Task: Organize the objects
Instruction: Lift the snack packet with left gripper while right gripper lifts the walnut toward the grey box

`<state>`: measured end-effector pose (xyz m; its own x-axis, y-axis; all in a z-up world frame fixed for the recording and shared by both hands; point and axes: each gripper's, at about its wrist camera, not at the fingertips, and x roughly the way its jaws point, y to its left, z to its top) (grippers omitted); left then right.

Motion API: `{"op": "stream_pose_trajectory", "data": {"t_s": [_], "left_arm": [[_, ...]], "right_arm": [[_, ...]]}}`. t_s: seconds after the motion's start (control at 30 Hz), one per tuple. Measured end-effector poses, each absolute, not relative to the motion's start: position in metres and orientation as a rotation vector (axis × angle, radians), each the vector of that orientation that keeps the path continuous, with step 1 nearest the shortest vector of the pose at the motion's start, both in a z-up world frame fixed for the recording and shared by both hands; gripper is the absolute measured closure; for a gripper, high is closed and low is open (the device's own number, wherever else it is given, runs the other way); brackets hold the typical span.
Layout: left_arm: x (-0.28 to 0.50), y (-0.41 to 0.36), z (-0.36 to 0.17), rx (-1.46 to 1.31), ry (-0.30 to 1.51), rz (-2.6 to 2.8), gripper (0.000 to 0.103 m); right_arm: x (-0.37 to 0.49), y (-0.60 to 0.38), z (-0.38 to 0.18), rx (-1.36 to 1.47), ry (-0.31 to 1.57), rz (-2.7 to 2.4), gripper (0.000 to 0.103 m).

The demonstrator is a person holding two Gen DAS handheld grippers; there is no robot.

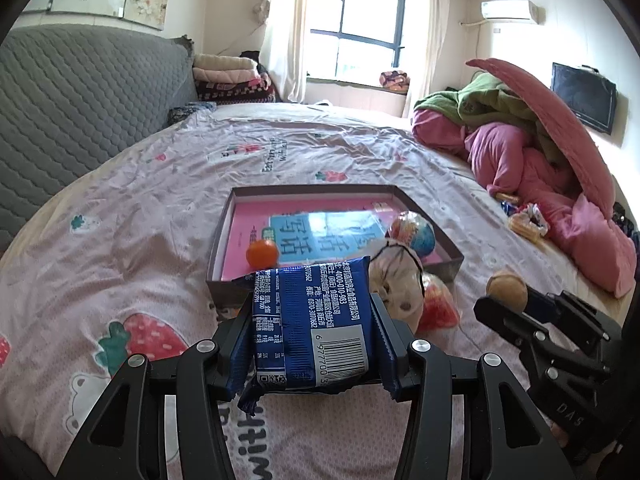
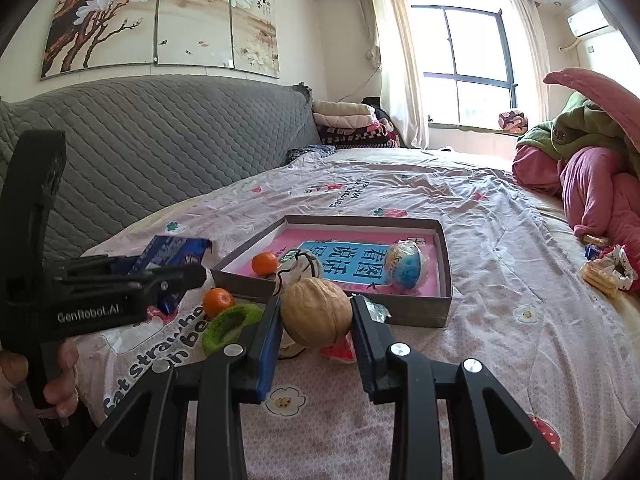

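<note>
My left gripper (image 1: 312,308) is shut on a blue snack packet (image 1: 316,328), held above the strawberry-print bedsheet just in front of a shallow grey box (image 1: 448,246). The box has a pink and blue book lying in it, with an orange (image 1: 262,253) and a globe-printed ball (image 1: 414,232). My right gripper (image 2: 316,306) is shut on a walnut (image 2: 316,312), near the box's front edge (image 2: 444,300). In the right wrist view the left gripper (image 2: 188,272) shows at the left with the blue packet (image 2: 176,250). A second orange (image 2: 218,302) and a green fuzzy piece (image 2: 228,326) lie on the sheet.
A white packet (image 2: 304,266) leans over the box's front rim, and a red packet (image 2: 340,350) lies below the walnut. Pink and green bedding (image 2: 592,168) is piled at the right, with loose snacks (image 2: 604,272) beside it. A grey quilted headboard (image 2: 160,148) runs along the left.
</note>
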<state>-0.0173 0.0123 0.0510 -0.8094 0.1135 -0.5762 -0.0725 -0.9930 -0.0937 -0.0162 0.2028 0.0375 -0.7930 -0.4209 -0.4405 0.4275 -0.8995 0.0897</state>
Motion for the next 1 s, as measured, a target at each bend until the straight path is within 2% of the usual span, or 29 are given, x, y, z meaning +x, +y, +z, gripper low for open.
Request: {"op": "stream_pose_trajectory", "data": {"t_s": [1.0], "left_arm": [[-0.064, 0.003, 0.062, -0.894, -0.083, 2.866, 0.05]], "right_arm": [[-0.055, 0.194, 0.053, 0.601, 0.055, -2.645, 0.069]]}}
